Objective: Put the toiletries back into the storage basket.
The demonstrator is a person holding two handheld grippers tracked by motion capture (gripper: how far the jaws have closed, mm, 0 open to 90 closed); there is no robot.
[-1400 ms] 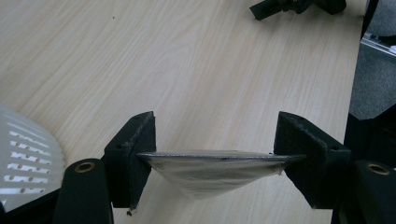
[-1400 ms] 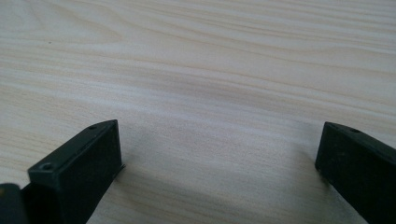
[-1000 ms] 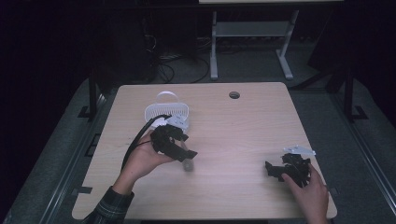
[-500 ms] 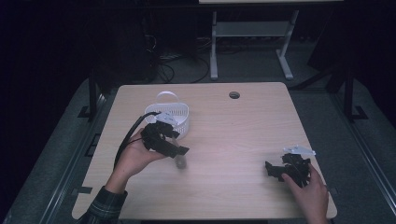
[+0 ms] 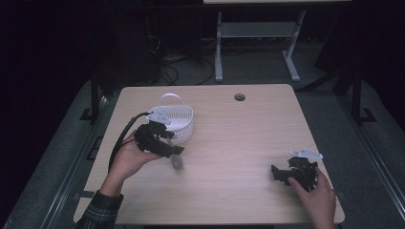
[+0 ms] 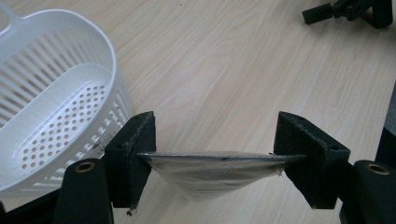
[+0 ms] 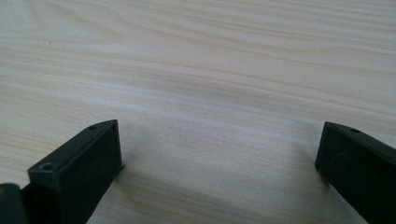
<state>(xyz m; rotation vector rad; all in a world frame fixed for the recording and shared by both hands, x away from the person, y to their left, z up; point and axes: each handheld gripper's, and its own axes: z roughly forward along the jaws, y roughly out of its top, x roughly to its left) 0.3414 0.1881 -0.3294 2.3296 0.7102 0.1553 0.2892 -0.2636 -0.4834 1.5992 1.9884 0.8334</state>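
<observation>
The left claw [image 6: 212, 154] grips a thin grey disc [image 6: 212, 170] edge to edge — in the high view just a blur. Basket [image 6: 56, 102] close left; bare table [image 6: 224, 70] ahead. Right claw [image 7: 219, 158] gapes, empty.

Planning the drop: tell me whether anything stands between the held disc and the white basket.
Nothing visible does. The left gripper is clamped on the edges of a thin silvery disc above the table, and the white basket sits right beside it, its opening uncovered. The right gripper rests far across the table.
</observation>
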